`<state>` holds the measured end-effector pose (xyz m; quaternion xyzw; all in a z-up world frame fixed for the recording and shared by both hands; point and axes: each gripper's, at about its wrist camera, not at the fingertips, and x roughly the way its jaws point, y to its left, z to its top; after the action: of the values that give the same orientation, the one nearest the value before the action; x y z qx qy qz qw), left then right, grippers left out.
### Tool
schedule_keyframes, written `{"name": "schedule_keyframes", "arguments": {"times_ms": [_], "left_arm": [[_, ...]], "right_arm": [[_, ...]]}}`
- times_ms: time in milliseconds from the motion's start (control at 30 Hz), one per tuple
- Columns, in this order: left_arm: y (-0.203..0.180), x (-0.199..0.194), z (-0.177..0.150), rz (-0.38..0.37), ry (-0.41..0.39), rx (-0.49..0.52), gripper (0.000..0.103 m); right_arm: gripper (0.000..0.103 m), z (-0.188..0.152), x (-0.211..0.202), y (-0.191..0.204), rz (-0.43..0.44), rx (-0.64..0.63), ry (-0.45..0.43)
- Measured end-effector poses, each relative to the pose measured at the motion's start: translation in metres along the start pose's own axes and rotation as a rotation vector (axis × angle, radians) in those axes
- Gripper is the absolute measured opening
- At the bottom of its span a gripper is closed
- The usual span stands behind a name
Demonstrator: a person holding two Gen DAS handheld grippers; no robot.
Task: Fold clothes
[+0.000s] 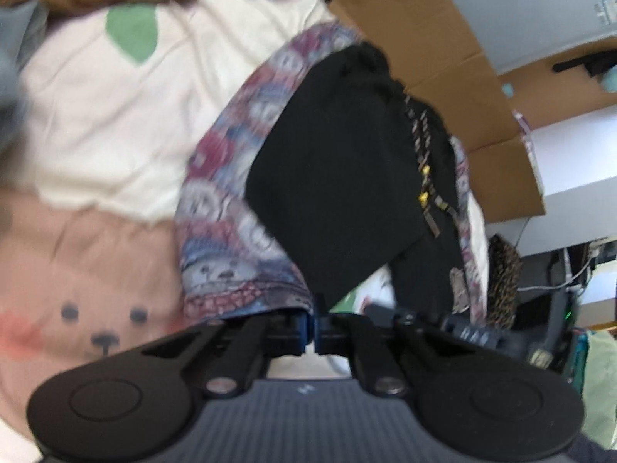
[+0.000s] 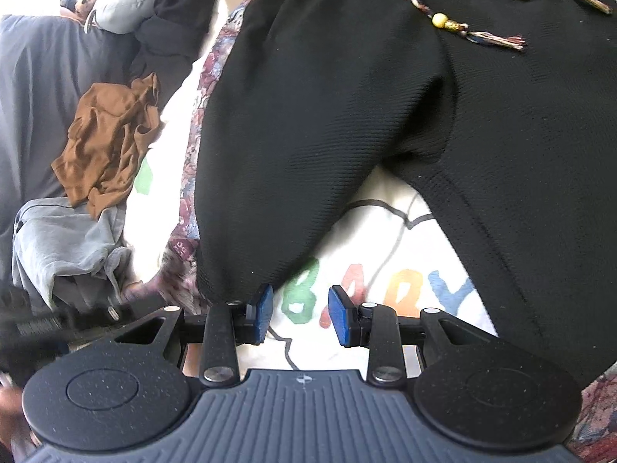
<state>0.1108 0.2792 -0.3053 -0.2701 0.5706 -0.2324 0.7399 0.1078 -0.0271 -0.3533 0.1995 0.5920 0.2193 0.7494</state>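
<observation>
Blue pads of the left gripper [image 1: 312, 328] are sitting pressed together, pinching the hem of the black shorts [image 1: 339, 177] where they are overlapping a patterned garment [image 1: 227, 231]. Both are lying on a cream blanket [image 1: 115, 123] with a bear print. From the right wrist view, the right gripper [image 2: 300, 318] is hovering partly open, holding nothing, over coloured letters, with the shorts' leg touching its left pad. A brown garment [image 2: 108, 139] is lying crumpled well apart.
</observation>
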Motion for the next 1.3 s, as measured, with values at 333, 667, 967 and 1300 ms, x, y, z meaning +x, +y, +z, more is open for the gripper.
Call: {"name": "schedule_keyframes", "arguments": {"times_ms": [333, 667, 967, 1300], "left_arm": [[-0.030, 0.008, 0.064, -0.054, -0.056, 0.124, 0.003], [-0.036, 0.020, 0.110, -0.009, -0.118, 0.169, 0.003], [-0.031, 0.030, 0.140, 0.019, -0.182, 0.134, 0.003], [-0.018, 0.034, 0.140, 0.053, -0.193, 0.105, 0.003]], "right_arm": [[0.039, 0.002, 0.004, 0.009, 0.020, -0.010, -0.006], [0.040, 0.020, 0.024, 0.015, 0.023, 0.018, -0.027], [0.053, 0.044, 0.044, 0.021, 0.053, 0.091, -0.086], [0.041, 0.062, 0.064, 0.023, 0.105, 0.164, -0.154]]}}
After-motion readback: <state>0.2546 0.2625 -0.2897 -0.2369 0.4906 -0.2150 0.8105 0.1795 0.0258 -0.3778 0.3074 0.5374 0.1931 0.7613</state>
